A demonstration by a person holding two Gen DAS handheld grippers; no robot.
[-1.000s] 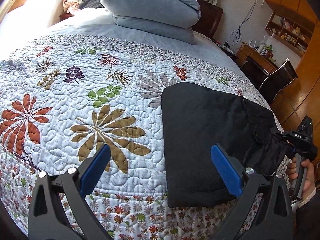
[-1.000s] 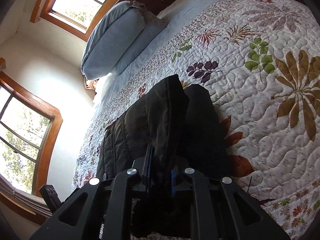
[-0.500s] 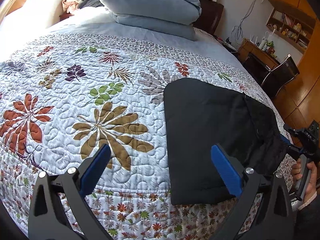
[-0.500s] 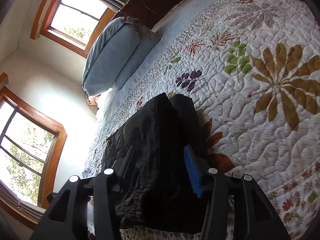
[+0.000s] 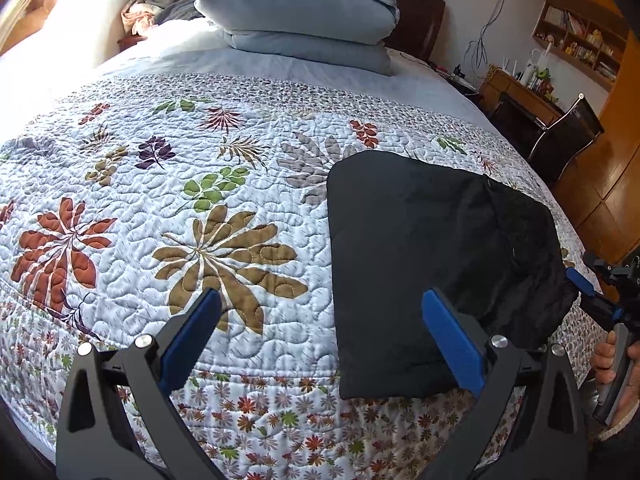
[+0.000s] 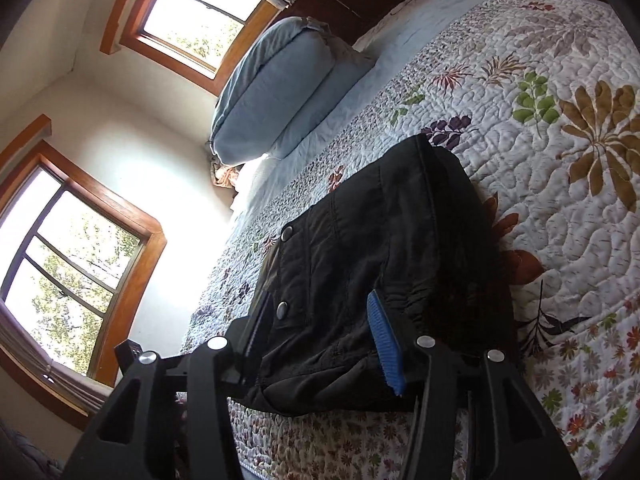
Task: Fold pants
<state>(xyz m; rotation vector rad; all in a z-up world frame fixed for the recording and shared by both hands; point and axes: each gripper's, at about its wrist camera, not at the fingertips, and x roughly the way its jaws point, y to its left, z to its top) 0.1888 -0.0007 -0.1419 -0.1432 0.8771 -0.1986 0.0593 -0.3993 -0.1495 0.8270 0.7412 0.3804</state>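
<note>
The black pants [image 5: 420, 248] lie folded in a compact rectangle on the quilted bed, near its front right edge. In the right wrist view the pants [image 6: 368, 280] show their waistband with two snap buttons. My left gripper [image 5: 320, 332] is open and empty, hovering above the quilt just left of the pants' near edge. My right gripper [image 6: 320, 340] is open, with its jaws on either side of the waistband end and not holding it. It also shows in the left wrist view [image 5: 588, 292] at the pants' right edge.
The floral quilt [image 5: 200, 220] covers the bed. Stacked blue pillows [image 5: 304, 12] sit at the headboard. A desk, chair [image 5: 568, 140] and shelves stand at the right. Windows [image 6: 72, 264] line the far wall.
My right gripper opened and let go of the pants' waistband, which settled flat on the quilt. My left gripper stayed open and shifted only slightly.
</note>
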